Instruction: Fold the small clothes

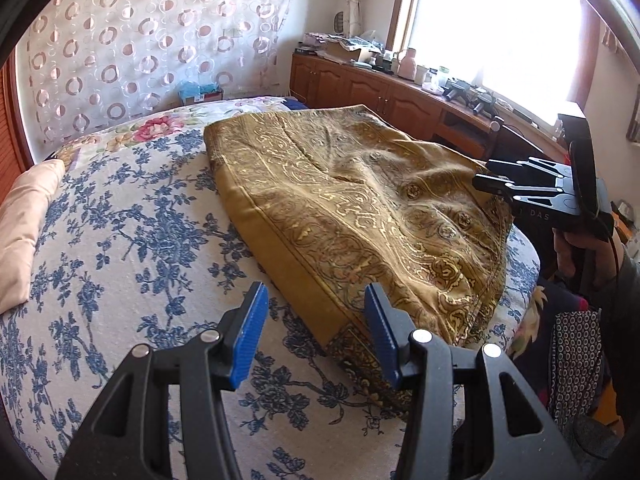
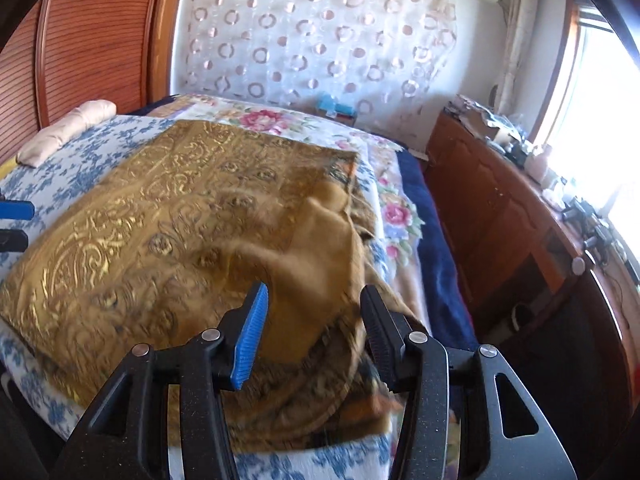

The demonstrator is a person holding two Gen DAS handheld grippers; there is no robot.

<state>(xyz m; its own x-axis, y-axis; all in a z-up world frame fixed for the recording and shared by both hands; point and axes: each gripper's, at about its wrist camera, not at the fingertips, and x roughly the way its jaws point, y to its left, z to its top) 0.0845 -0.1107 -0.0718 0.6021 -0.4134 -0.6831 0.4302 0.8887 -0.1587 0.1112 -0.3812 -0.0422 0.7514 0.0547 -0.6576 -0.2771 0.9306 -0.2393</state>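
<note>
A gold-brown patterned cloth (image 1: 352, 208) lies spread and partly folded on the bed, with a plain band along its left edge. It also shows in the right wrist view (image 2: 192, 232), where its near right part is rumpled and blurred. My left gripper (image 1: 316, 320) is open and empty, just above the cloth's near left edge. My right gripper (image 2: 312, 320) is open over the rumpled near corner, with cloth between and under its fingers. The right gripper also shows in the left wrist view (image 1: 492, 180) at the cloth's far right edge. The left fingertips (image 2: 16, 210) show at the far left.
The bed has a blue floral sheet (image 1: 120, 240) and a pink pillow (image 1: 28, 224) by the wooden headboard. A wooden cabinet (image 1: 384, 96) with clutter runs under the bright window. A patterned curtain (image 1: 152, 40) hangs behind the bed. A blue blanket edge (image 2: 432, 232) borders the floor gap.
</note>
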